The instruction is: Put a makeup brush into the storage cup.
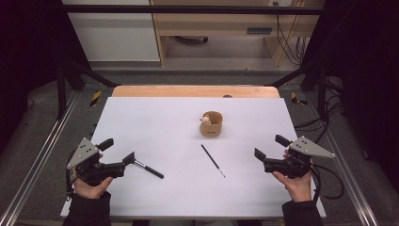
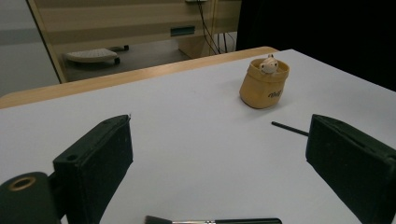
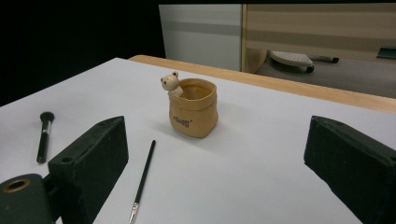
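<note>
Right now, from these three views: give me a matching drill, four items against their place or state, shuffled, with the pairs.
Items:
1. tan pouch-shaped holder with a small bear figure
2. thick black makeup brush with a silver ferrule
3. thin black fine-tipped brush
4. right tongs

Places or states:
A. lying just in front of the left tongs
B. open, nothing between the jaws
C. upright, far of centre on the white table top
D. lying flat near the table's centre, nearer the person than the holder

Pairs: 1-C, 2-A, 3-D, 4-B
</note>
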Demonstrator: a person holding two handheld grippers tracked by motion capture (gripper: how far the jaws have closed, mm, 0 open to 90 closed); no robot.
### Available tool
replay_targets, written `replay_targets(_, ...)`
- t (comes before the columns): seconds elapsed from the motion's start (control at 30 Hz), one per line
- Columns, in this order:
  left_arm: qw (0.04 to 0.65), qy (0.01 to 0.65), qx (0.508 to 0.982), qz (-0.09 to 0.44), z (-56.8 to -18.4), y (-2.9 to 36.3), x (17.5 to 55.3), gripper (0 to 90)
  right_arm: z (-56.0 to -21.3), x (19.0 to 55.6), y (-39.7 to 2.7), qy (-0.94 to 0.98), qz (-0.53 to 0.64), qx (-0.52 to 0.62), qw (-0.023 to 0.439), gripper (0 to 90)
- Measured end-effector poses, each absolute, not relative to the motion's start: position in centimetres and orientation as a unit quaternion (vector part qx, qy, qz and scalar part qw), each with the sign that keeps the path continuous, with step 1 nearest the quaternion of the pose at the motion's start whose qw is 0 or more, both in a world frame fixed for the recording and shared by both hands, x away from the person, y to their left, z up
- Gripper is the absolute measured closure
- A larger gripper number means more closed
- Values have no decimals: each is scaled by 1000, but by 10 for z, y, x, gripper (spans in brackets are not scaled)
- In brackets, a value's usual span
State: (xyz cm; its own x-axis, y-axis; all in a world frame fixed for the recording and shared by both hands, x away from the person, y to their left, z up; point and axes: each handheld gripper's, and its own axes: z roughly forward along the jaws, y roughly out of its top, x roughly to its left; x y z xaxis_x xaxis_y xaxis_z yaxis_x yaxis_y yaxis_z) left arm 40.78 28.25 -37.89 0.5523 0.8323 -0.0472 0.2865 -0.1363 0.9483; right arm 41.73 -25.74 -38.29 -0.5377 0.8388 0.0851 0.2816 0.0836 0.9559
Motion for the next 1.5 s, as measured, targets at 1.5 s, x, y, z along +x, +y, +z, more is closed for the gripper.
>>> replay_targets(1.5,491,410,724,259,-396,290,406,71,-380,437,-165,770,469,373,219,119)
